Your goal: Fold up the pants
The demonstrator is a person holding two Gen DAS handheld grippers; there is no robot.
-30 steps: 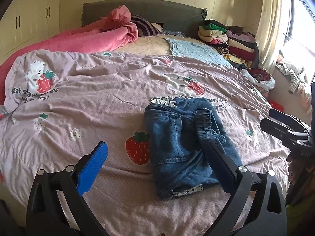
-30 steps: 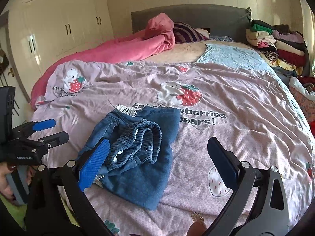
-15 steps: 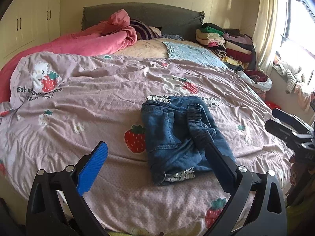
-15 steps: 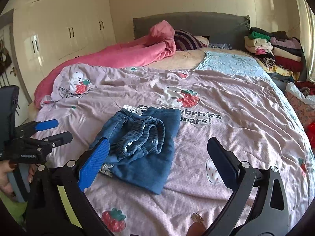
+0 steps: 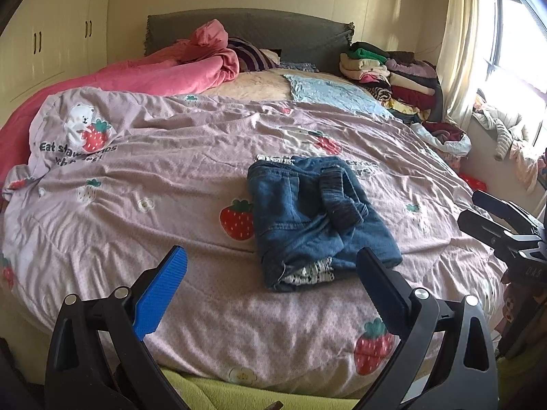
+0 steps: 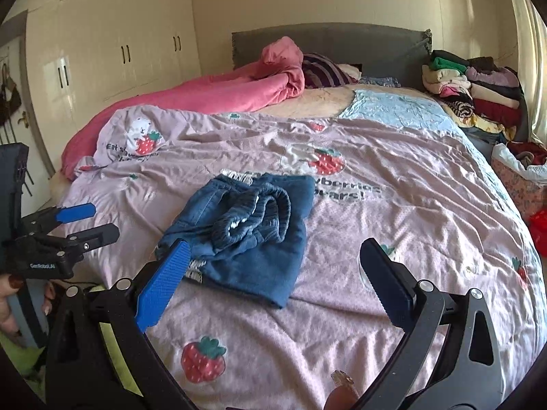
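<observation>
Folded blue denim pants [image 5: 318,225] lie on the lilac strawberry quilt [image 5: 171,184], elastic waistband on top; they also show in the right wrist view [image 6: 253,232]. My left gripper [image 5: 273,276] is open and empty, held back over the near edge of the bed, short of the pants. My right gripper [image 6: 277,270] is open and empty, also back from the pants. Each gripper shows in the other's view: the right one [image 5: 492,218] at the far right, the left one [image 6: 82,222] at the far left.
A pink blanket [image 5: 177,71] lies at the head of the bed. A stack of folded clothes [image 5: 393,75] stands at the far right by the headboard. A light blue cloth [image 5: 331,92] lies beside it. Wardrobes [image 6: 102,51] line the left wall.
Both grippers have drawn back from the pants toward the foot of the bed. The pants stay folded where they lay.
</observation>
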